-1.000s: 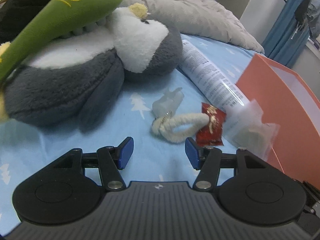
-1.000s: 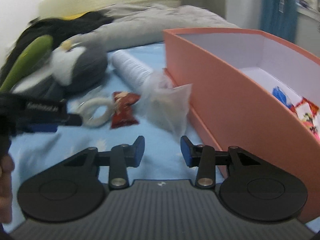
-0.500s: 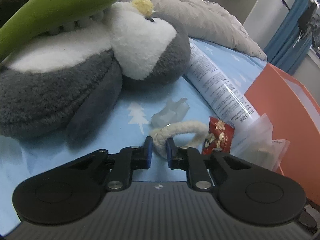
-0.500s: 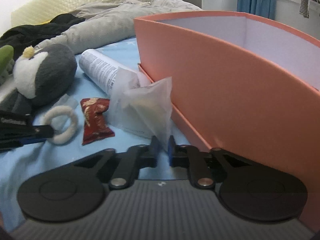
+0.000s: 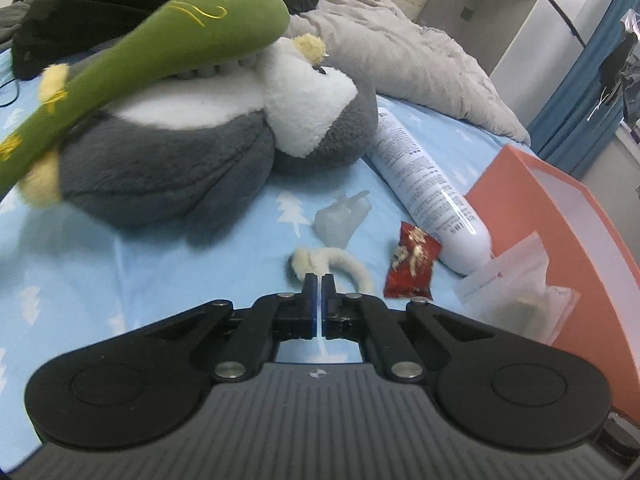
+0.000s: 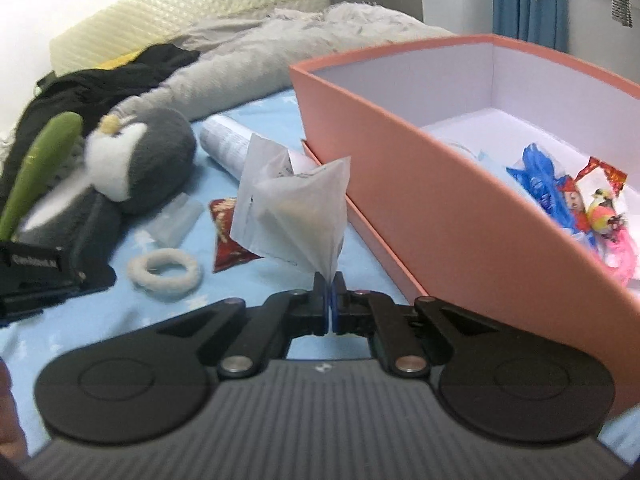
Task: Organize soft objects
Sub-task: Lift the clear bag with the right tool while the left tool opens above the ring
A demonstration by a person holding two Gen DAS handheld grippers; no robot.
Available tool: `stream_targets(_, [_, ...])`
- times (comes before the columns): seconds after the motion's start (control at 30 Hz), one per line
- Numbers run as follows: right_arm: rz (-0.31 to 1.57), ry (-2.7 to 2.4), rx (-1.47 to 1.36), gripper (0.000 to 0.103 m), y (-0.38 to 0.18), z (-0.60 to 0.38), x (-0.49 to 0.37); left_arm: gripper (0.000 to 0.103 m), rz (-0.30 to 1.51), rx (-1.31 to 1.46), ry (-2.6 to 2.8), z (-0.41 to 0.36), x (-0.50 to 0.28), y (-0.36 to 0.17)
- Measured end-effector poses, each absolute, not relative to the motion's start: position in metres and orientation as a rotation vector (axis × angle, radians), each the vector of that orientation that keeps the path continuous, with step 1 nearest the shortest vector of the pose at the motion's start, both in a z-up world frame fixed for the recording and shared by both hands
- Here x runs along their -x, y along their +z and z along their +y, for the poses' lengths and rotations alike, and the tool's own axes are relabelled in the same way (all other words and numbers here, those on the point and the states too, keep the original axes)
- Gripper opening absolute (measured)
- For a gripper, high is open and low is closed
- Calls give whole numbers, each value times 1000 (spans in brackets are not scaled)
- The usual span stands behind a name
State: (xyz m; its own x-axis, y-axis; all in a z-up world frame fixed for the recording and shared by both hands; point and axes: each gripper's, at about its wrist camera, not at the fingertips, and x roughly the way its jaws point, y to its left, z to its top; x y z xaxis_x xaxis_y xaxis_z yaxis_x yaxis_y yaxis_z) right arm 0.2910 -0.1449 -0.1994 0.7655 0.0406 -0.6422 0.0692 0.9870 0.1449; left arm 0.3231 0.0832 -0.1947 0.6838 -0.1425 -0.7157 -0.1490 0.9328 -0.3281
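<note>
On the blue sheet, a cream fluffy ring (image 5: pixel 352 270) sits right at my left gripper (image 5: pixel 318 280), which is shut on the ring's near edge. In the right wrist view the ring (image 6: pixel 164 270) lies just past the left gripper's black body (image 6: pixel 52 276). My right gripper (image 6: pixel 329 280) is shut on a corner of a clear plastic bag (image 6: pixel 296 212), which hangs up off the bed; the bag (image 5: pixel 516 284) also shows in the left wrist view. An open orange box (image 6: pixel 400 184) stands on the right and holds snack packets and a pink toy.
A grey penguin plush (image 5: pixel 180 160) lies under a green plush (image 5: pixel 160 40) at the left. A white tube (image 5: pixel 420 184), a red snack packet (image 5: pixel 412 264) and a clear plastic piece (image 5: pixel 340 216) lie between plush and box. Grey duvet (image 5: pixel 400 48) and black clothes lie behind.
Both grippers went from open to shut, the left on the cream ring and the right on the bag's corner. The bag has come up off the sheet.
</note>
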Motion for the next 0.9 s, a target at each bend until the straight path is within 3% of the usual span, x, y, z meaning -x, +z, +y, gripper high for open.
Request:
stream_targets(0.6, [757, 132, -205, 4, -186, -151, -209, 1, 844, 364, -5, 74, -216, -178])
stream_targets(0.9, [765, 128, -220, 4, -192, -159, -208, 2, 863, 330, -9, 74, -229, -183])
